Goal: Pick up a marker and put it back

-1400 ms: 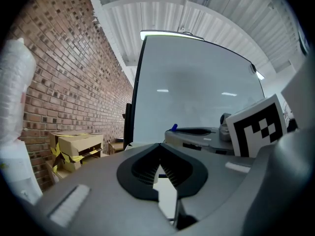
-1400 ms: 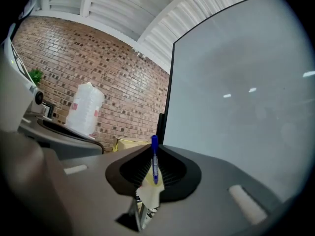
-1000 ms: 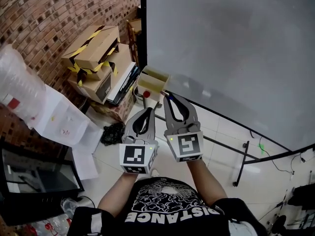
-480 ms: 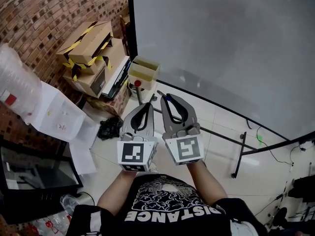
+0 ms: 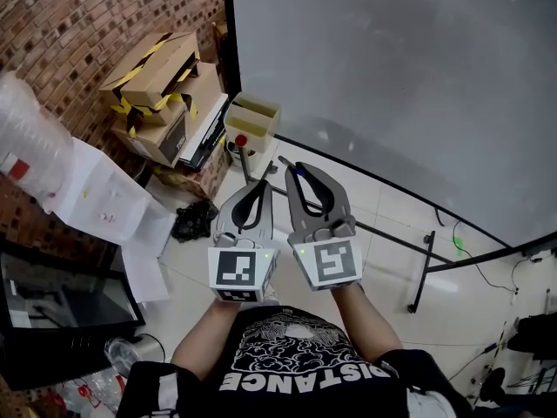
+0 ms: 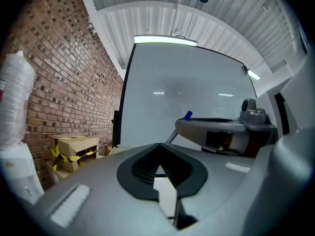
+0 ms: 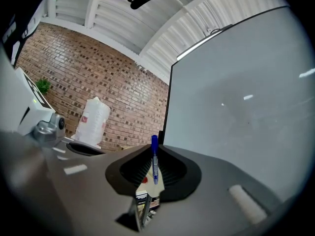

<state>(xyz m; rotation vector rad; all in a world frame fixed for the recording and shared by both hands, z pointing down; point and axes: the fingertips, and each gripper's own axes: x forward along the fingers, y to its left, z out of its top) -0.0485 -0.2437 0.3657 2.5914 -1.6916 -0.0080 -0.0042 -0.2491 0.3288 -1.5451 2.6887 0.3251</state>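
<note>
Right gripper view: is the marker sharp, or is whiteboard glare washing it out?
Right gripper view: marker sharp, blue cap clear; whiteboard shows only small light streaks, its edge bowed by the wide lens. Head view: the marker shows tiny, evenly lit.

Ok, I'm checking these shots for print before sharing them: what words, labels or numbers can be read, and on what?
"DISTANCE": white print on the person's black T-shirt, upside down in the head view.
Cubes on the left gripper and right gripper: square code patterns, no letters.
Red label on the plastic sack: too blurred to read.
Print on the blue marker held in the right tongs: too small to read.
</note>
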